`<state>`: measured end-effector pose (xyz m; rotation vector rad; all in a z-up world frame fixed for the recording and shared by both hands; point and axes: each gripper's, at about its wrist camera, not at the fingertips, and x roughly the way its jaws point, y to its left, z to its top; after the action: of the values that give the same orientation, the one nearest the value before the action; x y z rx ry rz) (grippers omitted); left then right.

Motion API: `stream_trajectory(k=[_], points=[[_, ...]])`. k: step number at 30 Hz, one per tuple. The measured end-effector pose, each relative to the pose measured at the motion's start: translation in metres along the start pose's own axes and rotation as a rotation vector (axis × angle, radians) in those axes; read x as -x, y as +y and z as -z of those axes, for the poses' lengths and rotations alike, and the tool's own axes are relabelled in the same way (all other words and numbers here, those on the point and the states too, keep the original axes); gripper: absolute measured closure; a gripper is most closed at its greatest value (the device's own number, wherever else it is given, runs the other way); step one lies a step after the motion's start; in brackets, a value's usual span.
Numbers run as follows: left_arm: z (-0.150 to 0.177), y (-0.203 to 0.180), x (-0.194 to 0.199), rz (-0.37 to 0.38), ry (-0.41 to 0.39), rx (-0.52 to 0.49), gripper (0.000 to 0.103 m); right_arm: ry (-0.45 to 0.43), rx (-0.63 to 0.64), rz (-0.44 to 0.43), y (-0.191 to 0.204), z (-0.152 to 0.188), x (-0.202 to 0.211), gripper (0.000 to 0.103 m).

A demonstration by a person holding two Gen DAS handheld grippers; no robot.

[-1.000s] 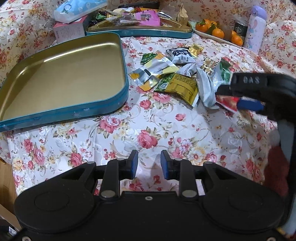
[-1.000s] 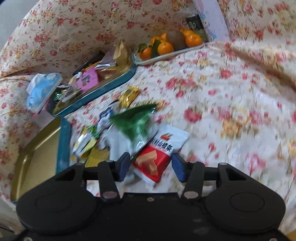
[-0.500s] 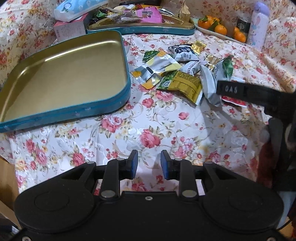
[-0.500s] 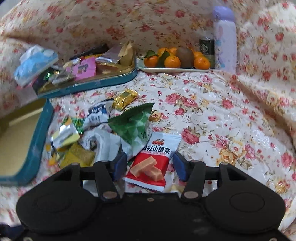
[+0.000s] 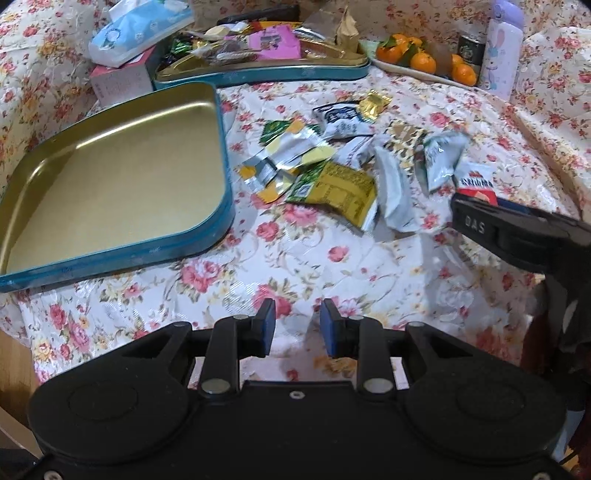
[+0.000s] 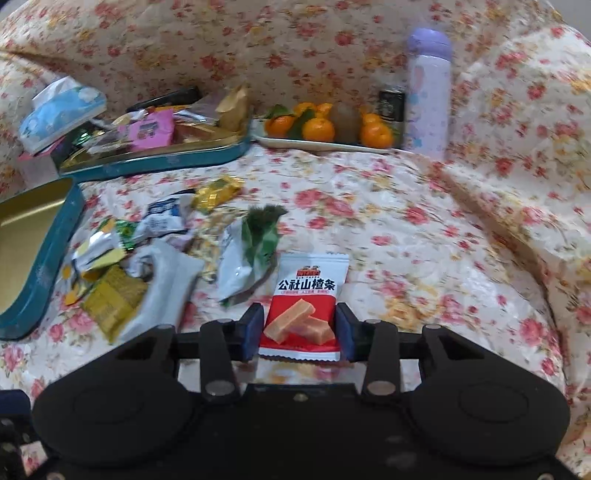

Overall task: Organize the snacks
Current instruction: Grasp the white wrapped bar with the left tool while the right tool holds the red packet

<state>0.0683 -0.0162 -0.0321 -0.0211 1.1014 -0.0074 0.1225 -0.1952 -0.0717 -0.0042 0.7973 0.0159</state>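
A red and white snack packet (image 6: 310,288) lies on the flowered cloth at the right end of a pile of loose snack packets (image 6: 147,258). My right gripper (image 6: 299,332) straddles its near end; the jaws are closing and both blue pads touch its side edges. In the left wrist view the same packet (image 5: 474,182) pokes out past a black finger (image 5: 476,221) of the right gripper. My left gripper (image 5: 293,328) hovers open over bare cloth with nothing between its pads. The empty teal tin (image 5: 221,155) with a gold inside sits left of the pile (image 5: 332,166).
A second teal tin (image 5: 258,70) full of snacks stands at the back, a tissue pack (image 5: 140,29) on a pink box to its left. A plate of oranges (image 5: 421,62) and a purple bottle (image 5: 502,48) stand back right. The table edge drops away at lower left.
The right gripper rolled level and its jaws narrowed onto the red and white packet. The green and white packet now lies clear to its left. The left gripper stayed put.
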Motion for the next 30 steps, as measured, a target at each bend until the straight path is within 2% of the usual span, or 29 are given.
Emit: stream_trajectory(k=[8,24,30], points=[[-0.017,-0.008,0.002,0.054,-0.053,0.0,0.066,0.003,-0.105,-0.018,-0.035,0.007,0.006,0.06],[-0.056,-0.039,-0.018,0.141,-0.089,-0.065,0.066,-0.026,-0.153,-0.069,-0.045,0.014,0.01,0.059],[-0.061,-0.052,-0.029,0.15,-0.07,-0.098,0.066,-0.035,-0.165,-0.076,-0.046,0.016,0.011,0.059]])
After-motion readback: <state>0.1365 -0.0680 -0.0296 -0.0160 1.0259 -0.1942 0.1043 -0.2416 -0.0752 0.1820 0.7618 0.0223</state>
